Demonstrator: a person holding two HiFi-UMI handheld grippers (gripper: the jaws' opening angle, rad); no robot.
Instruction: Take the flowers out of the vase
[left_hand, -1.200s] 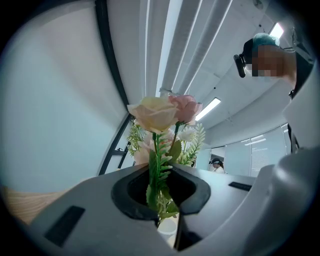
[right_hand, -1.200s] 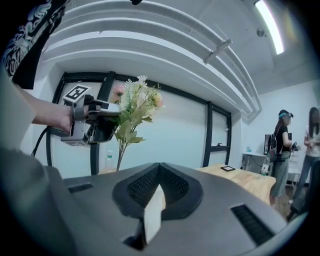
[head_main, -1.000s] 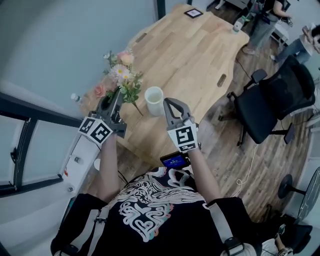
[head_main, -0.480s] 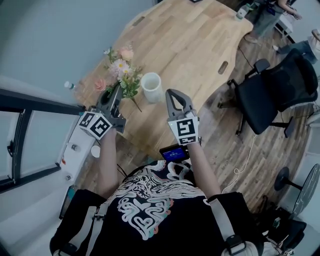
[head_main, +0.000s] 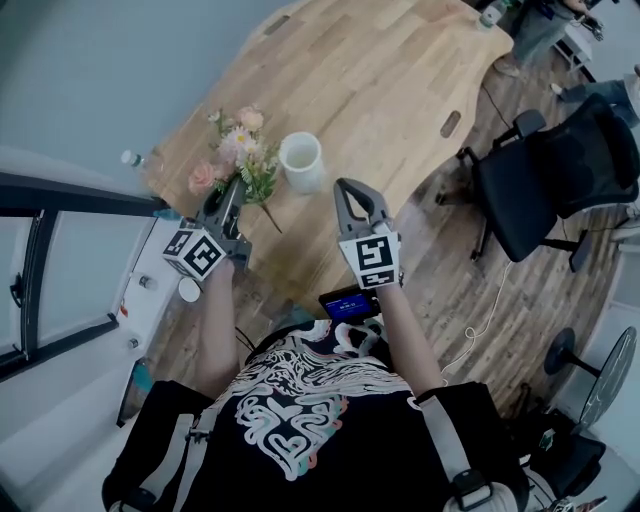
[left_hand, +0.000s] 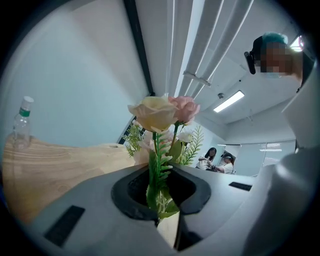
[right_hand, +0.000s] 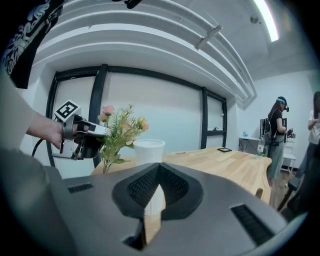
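While the left gripper (head_main: 232, 192) is clenched on the green stems of the flowers (head_main: 238, 152), the bunch sits clear of the vase (head_main: 301, 160), just to its left in the head view, with pink and cream blooms spreading above the jaws and one thin stem end sticking out below them over the wooden table (head_main: 390, 80). Seen from the left gripper view, the stems and leaves are pinched in the narrow gap between the two pads, and a cream rose and a pink one rise straight ahead. The white vase stands upright on the table near its front edge, between the two grippers, and nothing shows above its rim. The right gripper (head_main: 352, 188) hangs just right of the vase with its jaws pressed together on nothing; its own view looks past the closed tips at the vase and at the left gripper holding the bouquet beside it. A clear plastic bottle (head_main: 130, 158) stands at the table's left edge, and a black office chair (head_main: 560, 180) sits off to the right.
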